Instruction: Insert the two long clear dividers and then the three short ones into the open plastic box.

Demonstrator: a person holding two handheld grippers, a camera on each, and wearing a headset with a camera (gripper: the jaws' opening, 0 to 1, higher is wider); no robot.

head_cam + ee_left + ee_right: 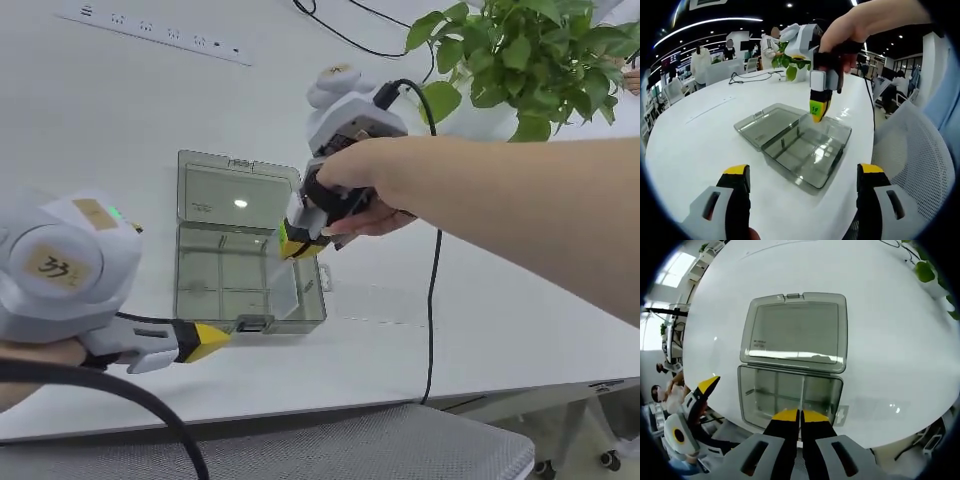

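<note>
The right gripper [800, 413], jaws pinching a clear divider [802, 390], held it upright over the open box [290, 318], right of centre. The left gripper [802, 171] hovered spread at the near side. Next, it likely needed lowering straight into its slots.

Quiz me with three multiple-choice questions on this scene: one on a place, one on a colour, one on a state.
1. Where is the right gripper? A over the open smoky clear plastic box; B on the floor; C inside a drawer.
2. What colour are its jaw tips? A red; B yellow; C blue.
3. How do the left gripper's jaws stand? A wide apart; B shut empty; C shut on the lid.
Answers: A, it hangs above the box, holding a thin clear divider. B, the tips are yellow in each view. A, a wide gap parts them in the left gripper view.
</note>
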